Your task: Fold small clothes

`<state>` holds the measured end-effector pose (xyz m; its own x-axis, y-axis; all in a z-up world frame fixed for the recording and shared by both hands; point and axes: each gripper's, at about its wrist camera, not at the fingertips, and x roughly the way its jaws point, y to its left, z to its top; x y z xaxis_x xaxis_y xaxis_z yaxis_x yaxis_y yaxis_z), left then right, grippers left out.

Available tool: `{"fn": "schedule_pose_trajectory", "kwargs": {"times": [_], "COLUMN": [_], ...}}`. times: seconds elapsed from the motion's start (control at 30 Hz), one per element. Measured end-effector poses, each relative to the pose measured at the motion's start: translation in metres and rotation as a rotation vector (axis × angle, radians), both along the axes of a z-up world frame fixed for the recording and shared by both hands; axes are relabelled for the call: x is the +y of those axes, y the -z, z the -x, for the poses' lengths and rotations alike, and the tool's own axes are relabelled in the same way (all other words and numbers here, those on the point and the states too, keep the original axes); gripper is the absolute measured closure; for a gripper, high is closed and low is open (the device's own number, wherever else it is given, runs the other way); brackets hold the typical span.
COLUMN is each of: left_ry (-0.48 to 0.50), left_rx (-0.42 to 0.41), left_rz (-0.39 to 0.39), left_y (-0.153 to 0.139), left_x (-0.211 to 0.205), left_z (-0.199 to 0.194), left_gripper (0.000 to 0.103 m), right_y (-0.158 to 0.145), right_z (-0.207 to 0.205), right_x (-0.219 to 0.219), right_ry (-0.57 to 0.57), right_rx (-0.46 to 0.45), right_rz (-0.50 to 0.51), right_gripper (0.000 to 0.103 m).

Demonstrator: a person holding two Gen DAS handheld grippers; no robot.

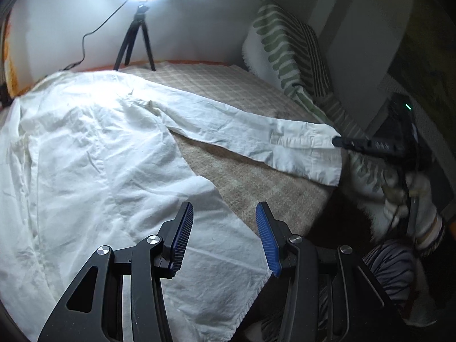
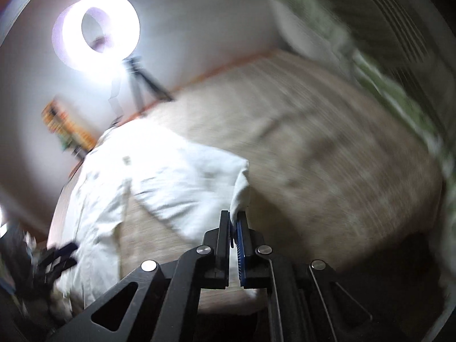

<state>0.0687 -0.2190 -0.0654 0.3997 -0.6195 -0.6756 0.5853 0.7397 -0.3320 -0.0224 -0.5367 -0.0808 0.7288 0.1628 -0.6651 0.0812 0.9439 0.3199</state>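
A white long-sleeved shirt (image 1: 85,148) lies spread on a beige checked bed cover (image 1: 245,176). Its sleeve (image 1: 256,136) stretches to the right. My left gripper (image 1: 225,213) is open and empty, hovering over the shirt's lower hem. My right gripper (image 1: 336,141) is shut on the sleeve cuff at the right edge of the bed. In the right wrist view, which is blurred, my right gripper (image 2: 234,216) pinches the white cuff (image 2: 240,191), and the shirt (image 2: 136,176) lies beyond it. The left gripper (image 2: 65,253) shows at the lower left there.
A ring light on a black tripod (image 1: 134,42) stands at the back against the wall. Green-striped pillows (image 1: 287,54) lean at the back right. A striped cloth (image 1: 390,268) lies off the bed at the lower right.
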Motion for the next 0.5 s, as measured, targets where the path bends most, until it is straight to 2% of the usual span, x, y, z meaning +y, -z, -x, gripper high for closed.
{"fn": "schedule_pose_trajectory", "kwargs": {"times": [0.13, 0.33, 0.4, 0.5], "left_ry": [-0.05, -0.06, -0.058, -0.049], "left_rx": [0.081, 0.24, 0.261, 0.296], "left_rz": [0.119, 0.309, 0.347, 0.357], "left_y": [0.0, 0.008, 0.008, 0.012], "left_x": [0.016, 0.015, 0.008, -0.003], "left_z": [-0.016, -0.03, -0.033, -0.037], "left_gripper": [0.059, 0.059, 0.058, 0.056], "right_y": [-0.02, -0.01, -0.001, 0.011], "right_z": [0.01, 0.017, 0.015, 0.014], "right_x": [0.064, 0.146, 0.161, 0.174], "right_ry": [-0.157, -0.323, -0.363, -0.405], "right_rx": [-0.061, -0.068, -0.049, -0.03], "right_rz": [0.119, 0.3, 0.307, 0.331], "right_gripper": [0.101, 0.102, 0.102, 0.102]}}
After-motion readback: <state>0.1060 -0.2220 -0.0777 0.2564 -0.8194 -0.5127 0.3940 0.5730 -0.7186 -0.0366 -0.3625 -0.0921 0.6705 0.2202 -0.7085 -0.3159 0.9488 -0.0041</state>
